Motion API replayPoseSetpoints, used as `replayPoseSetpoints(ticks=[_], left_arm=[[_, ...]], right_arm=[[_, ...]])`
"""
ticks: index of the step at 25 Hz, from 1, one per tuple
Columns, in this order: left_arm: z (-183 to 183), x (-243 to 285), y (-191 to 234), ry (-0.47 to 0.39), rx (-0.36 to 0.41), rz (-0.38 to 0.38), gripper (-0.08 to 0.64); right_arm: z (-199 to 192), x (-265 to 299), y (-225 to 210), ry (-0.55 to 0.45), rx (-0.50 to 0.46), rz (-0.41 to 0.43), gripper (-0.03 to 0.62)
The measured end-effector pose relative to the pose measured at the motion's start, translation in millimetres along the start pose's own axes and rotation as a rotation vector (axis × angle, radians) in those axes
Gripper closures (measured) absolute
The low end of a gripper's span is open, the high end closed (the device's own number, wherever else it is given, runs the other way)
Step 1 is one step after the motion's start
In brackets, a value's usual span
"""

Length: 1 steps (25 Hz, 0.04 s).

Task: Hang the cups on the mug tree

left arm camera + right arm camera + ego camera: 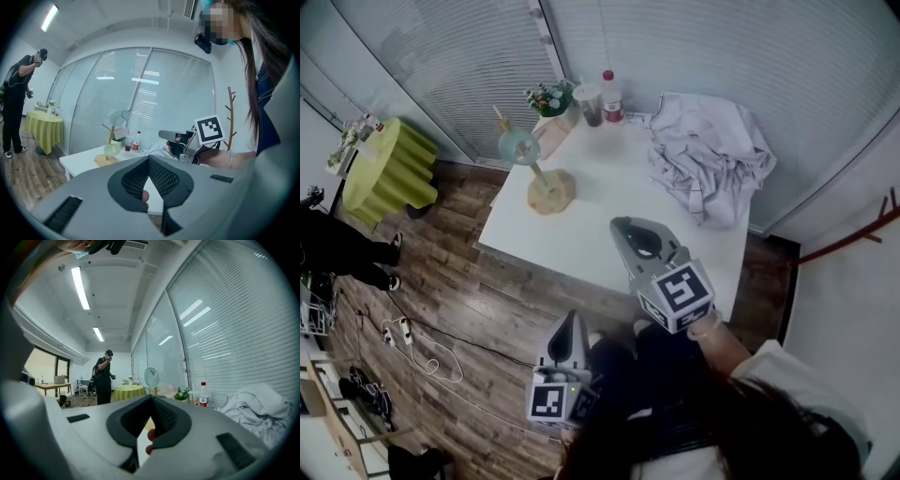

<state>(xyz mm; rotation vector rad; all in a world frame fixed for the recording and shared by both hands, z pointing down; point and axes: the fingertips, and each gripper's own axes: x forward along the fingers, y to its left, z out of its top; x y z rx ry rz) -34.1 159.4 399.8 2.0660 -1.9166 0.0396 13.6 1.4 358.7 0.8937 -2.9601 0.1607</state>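
Two items: left gripper (572, 319), right gripper (620, 228), jaws together, empty. Mug tree (551, 192) well ahead of my right gripper, cups (517, 145) hung on it. Hanging looks done; I judge nothing left to grasp.

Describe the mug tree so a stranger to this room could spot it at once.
Find the white table beside the window blinds and look to its far left. There the mug tree stands: a wooden pole on a wooden base, a pale teal cup hanging on it. Neighbours are a potted plant and a red-capped bottle; only it is bare wood with pegs.
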Motion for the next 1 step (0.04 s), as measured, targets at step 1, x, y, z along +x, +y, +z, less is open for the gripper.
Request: replayPoseSetpoints(ticks=[1], left_arm=[[1.7,-0.4,2.7,-0.005,0.001,-0.006,0.560]], right_arm=[[0.7,1.7,2.5,-0.003,0.000,-0.003,0.598]])
